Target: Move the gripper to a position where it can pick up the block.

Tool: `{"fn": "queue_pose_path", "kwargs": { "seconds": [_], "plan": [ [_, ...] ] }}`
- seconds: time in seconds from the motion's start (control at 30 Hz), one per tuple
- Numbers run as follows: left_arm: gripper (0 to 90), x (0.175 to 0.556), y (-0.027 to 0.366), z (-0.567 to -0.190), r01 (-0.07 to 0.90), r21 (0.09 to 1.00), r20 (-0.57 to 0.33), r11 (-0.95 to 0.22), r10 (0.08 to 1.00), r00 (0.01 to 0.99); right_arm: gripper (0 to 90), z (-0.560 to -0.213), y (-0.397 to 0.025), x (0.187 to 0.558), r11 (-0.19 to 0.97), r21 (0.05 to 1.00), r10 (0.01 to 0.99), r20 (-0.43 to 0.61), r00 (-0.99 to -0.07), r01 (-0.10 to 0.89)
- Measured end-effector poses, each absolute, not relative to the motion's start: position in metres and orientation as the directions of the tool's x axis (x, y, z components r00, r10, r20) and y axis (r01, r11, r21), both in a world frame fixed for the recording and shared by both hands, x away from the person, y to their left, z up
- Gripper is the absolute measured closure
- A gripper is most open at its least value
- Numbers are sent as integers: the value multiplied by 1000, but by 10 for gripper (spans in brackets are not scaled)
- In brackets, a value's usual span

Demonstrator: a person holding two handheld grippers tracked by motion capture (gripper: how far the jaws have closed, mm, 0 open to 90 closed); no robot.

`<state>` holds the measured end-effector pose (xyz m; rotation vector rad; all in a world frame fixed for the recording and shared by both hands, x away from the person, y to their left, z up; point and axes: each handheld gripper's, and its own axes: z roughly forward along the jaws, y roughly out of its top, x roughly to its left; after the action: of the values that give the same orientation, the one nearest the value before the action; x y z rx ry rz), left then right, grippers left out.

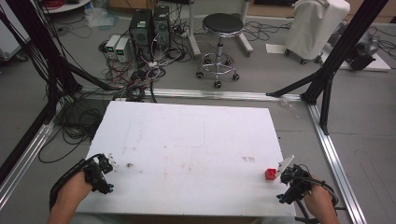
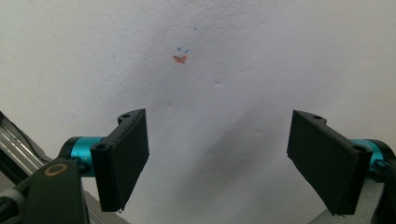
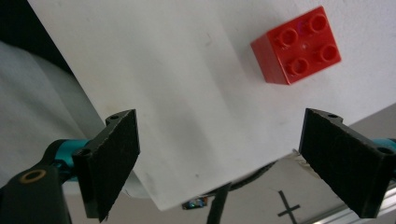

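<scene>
A red brick (image 1: 270, 173) sits near the right edge of the white board (image 1: 187, 140), toward its near side. In the right gripper view the brick (image 3: 296, 45) shows four round studs on top, in two rows of two, facing up; it looks square from above, so no long axis can be made out, and any lettering on the studs is too small to read. No labels or writing can be read anywhere else.

The right gripper (image 1: 286, 173) hovers just right of the brick, close to it; whether its white tip touches the brick cannot be told from the high view. In its own view its jaws stand wide apart with nothing between them, the brick lying beyond them over the board's corner.

The left gripper (image 1: 106, 165) is at the board's near left edge, well apart from the brick. Its jaws are also spread wide and empty, over bare board bearing a small orange smudge (image 2: 180, 59) with faint blue flecks

Beyond the board, on the floor, stand a stool (image 1: 222, 28), two computer towers (image 1: 149, 25) and tangled cables (image 1: 135, 74)
</scene>
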<state>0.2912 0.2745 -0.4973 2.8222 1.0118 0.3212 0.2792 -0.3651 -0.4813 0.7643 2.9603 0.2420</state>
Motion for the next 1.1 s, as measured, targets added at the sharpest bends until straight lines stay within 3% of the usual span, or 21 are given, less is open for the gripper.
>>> {"fn": "queue_pose_path", "kwargs": {
  "seconds": [0.47, 1.1],
  "plan": [
    [211, 293, 275, -498, 605, 176, 161, -777, 629, 761, 117, -477, -374, 305, 971, 80, 230, -79, -970, 224],
    [210, 293, 275, -498, 605, 177, 160, -776, 629, 761, 117, -478, -365, 337, 991, 66, 123, -97, -988, 117]
  ]
}}
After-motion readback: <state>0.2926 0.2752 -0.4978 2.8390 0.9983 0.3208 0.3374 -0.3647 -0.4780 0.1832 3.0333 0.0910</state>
